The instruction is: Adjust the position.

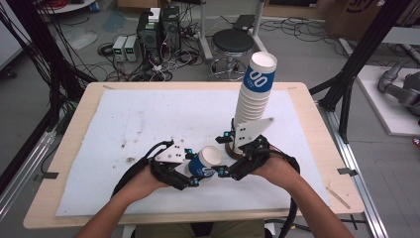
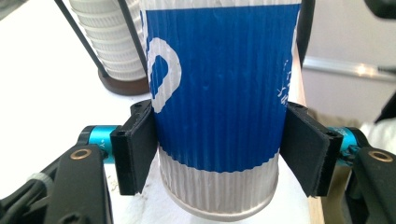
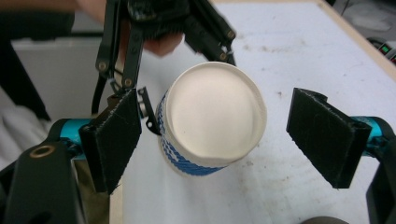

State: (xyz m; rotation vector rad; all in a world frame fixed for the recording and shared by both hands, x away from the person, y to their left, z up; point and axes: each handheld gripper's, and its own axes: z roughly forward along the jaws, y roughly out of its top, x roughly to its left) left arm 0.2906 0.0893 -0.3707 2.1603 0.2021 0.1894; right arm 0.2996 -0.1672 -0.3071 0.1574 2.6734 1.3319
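Cup, paper, ribbed, light and easily crushed; best gripped gently at mid-wall. Held tilted above the desk, just beside the tall cup stack. Left tool clamped on its blue band. Right tool spread wide, facing the cup's mouth, touching nothing. Both hands low, near the front edge.

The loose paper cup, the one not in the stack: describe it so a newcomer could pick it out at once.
Start at the white mat on the wooden table, then find the tall stack of cups on its right half. Near the front edge, left of that stack, the left gripper has its jaws shut on a single cup. It alone lies tilted and separate, blue band showing.
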